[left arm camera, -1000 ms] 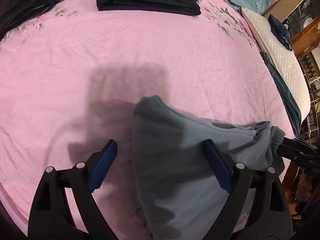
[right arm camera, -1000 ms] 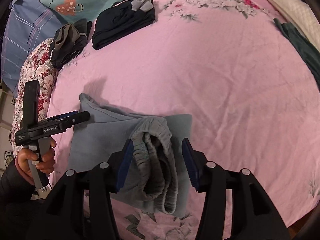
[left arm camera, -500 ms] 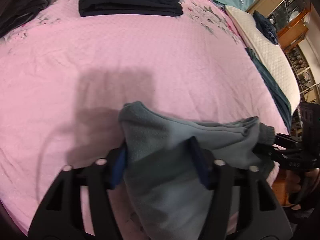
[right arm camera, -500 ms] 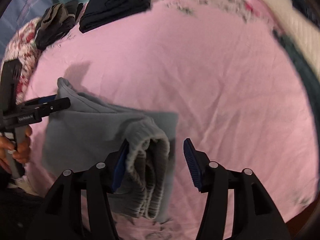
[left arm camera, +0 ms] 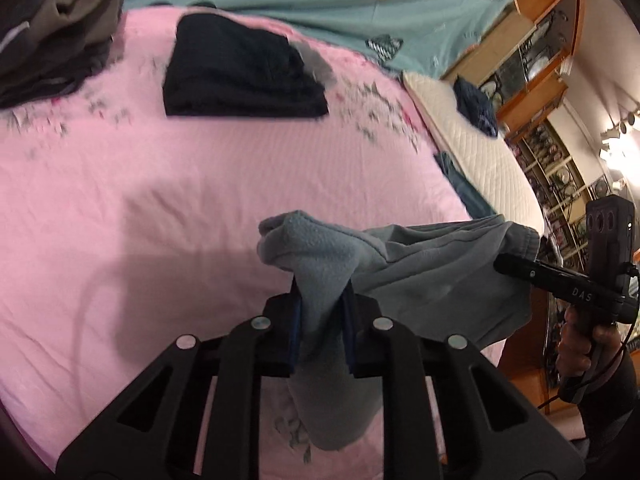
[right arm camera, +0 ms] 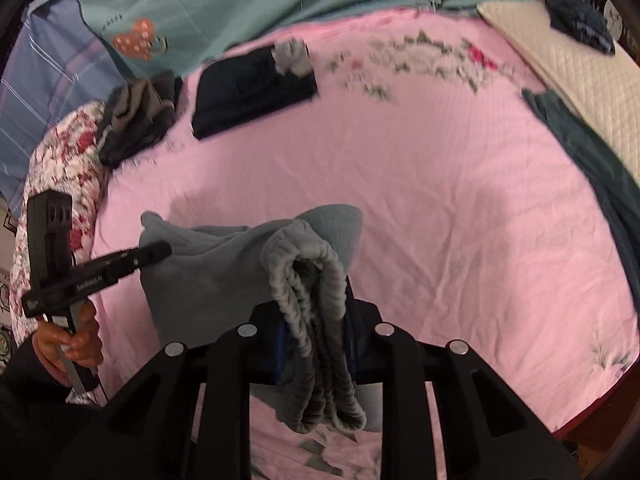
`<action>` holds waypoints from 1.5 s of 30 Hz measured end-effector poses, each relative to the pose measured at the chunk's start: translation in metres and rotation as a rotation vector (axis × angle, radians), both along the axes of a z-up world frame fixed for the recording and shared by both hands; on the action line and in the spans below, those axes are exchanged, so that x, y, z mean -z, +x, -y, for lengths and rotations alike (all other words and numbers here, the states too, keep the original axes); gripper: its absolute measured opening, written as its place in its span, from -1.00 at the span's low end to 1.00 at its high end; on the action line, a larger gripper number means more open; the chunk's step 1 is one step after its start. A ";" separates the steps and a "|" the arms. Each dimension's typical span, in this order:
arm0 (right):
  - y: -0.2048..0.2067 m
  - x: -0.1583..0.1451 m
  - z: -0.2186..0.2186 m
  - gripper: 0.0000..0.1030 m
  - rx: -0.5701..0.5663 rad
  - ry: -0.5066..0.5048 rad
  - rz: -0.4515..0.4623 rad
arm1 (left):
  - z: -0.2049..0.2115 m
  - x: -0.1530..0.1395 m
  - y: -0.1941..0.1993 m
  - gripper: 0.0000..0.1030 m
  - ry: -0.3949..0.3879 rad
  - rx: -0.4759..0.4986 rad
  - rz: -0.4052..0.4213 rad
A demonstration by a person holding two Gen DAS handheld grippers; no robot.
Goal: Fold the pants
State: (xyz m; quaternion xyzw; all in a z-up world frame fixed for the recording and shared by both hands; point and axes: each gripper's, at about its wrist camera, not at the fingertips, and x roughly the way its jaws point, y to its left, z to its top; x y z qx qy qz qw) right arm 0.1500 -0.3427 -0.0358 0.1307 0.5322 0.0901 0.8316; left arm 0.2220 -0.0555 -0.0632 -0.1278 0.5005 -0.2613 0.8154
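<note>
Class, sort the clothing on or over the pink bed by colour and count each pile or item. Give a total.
Grey pants, held by both tools: 1
Black folded pile: 1
Dark grey-brown heap: 1
Dark teal garment at bed edge: 1
Total: 4

Pants (left arm camera: 404,264): matt grey fleece cloth, ribbed waistband (right arm camera: 316,280). Sheet (left arm camera: 200,184): smooth pink cloth, faintly creased. Claws (left arm camera: 322,320) (right arm camera: 316,340): matt black plastic, shiny metal rivets. At 2 o'clock, glossy wood shelf (left arm camera: 536,44).
</note>
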 end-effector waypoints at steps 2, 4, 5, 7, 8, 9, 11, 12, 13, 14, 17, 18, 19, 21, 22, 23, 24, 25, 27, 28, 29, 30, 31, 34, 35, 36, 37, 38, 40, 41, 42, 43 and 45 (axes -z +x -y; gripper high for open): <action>0.021 -0.010 -0.002 -0.55 -0.002 0.015 0.030 | -0.007 -0.012 0.018 -0.68 -0.005 -0.038 0.023; 0.048 -0.014 -0.008 -0.55 -0.027 0.015 0.060 | -0.011 -0.022 0.039 -0.68 0.010 -0.071 0.045; 0.062 -0.016 -0.010 -0.55 -0.043 0.018 0.079 | -0.013 -0.027 0.048 -0.68 0.023 -0.085 0.058; 0.094 -0.020 -0.014 -0.55 -0.080 0.028 0.119 | -0.014 -0.038 0.071 -0.68 0.056 -0.114 0.093; 0.111 -0.021 -0.016 -0.55 -0.097 0.033 0.138 | -0.013 -0.044 0.083 -0.68 0.077 -0.122 0.115; 0.128 -0.023 -0.016 -0.56 -0.109 0.039 0.151 | -0.012 -0.052 0.100 -0.68 0.102 -0.131 0.143; 0.162 -0.029 -0.020 -0.55 -0.137 0.049 0.183 | -0.012 -0.062 0.129 -0.68 0.131 -0.148 0.174; 0.185 -0.034 -0.022 -0.56 -0.151 0.051 0.207 | -0.012 -0.068 0.151 -0.68 0.145 -0.164 0.186; 0.201 -0.037 -0.023 -0.55 -0.162 0.053 0.224 | -0.012 -0.070 0.166 -0.68 0.156 -0.172 0.191; 0.218 -0.040 -0.023 -0.55 -0.171 0.060 0.237 | -0.012 -0.072 0.185 -0.68 0.180 -0.178 0.199; 0.276 -0.037 -0.025 -0.55 -0.171 0.100 0.236 | -0.015 -0.062 0.232 -0.68 0.255 -0.202 0.198; 0.298 -0.030 -0.025 -0.55 -0.168 0.114 0.228 | -0.016 -0.053 0.245 -0.68 0.271 -0.214 0.178; 0.312 -0.024 -0.027 -0.55 -0.165 0.116 0.223 | -0.017 -0.039 0.260 -0.68 0.291 -0.232 0.150; 0.341 -0.004 -0.035 -0.55 -0.159 0.092 0.199 | -0.017 -0.017 0.276 -0.65 0.337 -0.248 0.113; 0.351 0.009 -0.041 -0.54 -0.153 0.061 0.181 | -0.015 -0.006 0.283 -0.57 0.365 -0.256 0.102; 0.360 0.020 -0.044 -0.53 -0.147 0.034 0.165 | -0.014 0.000 0.286 -0.34 0.389 -0.266 0.095; 0.367 0.033 -0.048 -0.51 -0.139 0.003 0.146 | -0.013 0.002 0.288 -0.21 0.420 -0.292 0.094; 0.370 0.040 -0.050 -0.42 -0.135 -0.024 0.138 | -0.014 0.000 0.287 0.08 0.436 -0.313 0.101; 0.372 0.042 -0.052 -0.16 -0.134 -0.068 0.143 | -0.021 -0.010 0.280 0.43 0.455 -0.360 0.110; 0.371 0.039 -0.052 0.16 -0.129 -0.091 0.141 | -0.025 -0.016 0.276 0.56 0.456 -0.378 0.114; 0.369 0.032 -0.050 0.22 -0.121 -0.124 0.137 | -0.029 -0.025 0.269 0.70 0.460 -0.408 0.119; 0.366 0.026 -0.049 0.30 -0.119 -0.138 0.135 | -0.033 -0.035 0.261 0.76 0.465 -0.438 0.130; 0.359 0.016 -0.046 0.47 -0.113 -0.152 0.134 | -0.035 -0.048 0.247 0.83 0.473 -0.470 0.154; 0.329 -0.015 -0.039 0.97 -0.067 -0.161 0.176 | -0.030 -0.075 0.208 0.95 0.496 -0.491 0.206; 0.318 -0.022 -0.040 0.97 -0.068 -0.160 0.189 | -0.027 -0.079 0.197 0.96 0.503 -0.484 0.213; 0.307 -0.029 -0.044 0.97 -0.076 -0.164 0.200 | -0.024 -0.082 0.181 0.96 0.518 -0.478 0.218; 0.297 -0.034 -0.048 0.97 -0.080 -0.177 0.203 | -0.020 -0.084 0.170 0.96 0.530 -0.473 0.221; 0.283 -0.038 -0.054 0.97 -0.094 -0.177 0.208 | -0.017 -0.084 0.160 0.96 0.538 -0.467 0.220; 0.266 -0.040 -0.063 0.97 -0.110 -0.163 0.211 | -0.012 -0.081 0.141 0.96 0.552 -0.447 0.199; 0.254 -0.040 -0.066 0.97 -0.108 -0.154 0.208 | -0.010 -0.079 0.132 0.96 0.553 -0.438 0.182; 0.248 -0.040 -0.068 0.97 -0.106 -0.149 0.207 | -0.009 -0.079 0.125 0.96 0.551 -0.435 0.177; 0.241 -0.039 -0.071 0.97 -0.105 -0.143 0.207 | -0.008 -0.080 0.113 0.96 0.553 -0.436 0.178; 0.225 -0.040 -0.076 0.97 -0.120 -0.124 0.203 | -0.007 -0.081 0.099 0.96 0.562 -0.440 0.187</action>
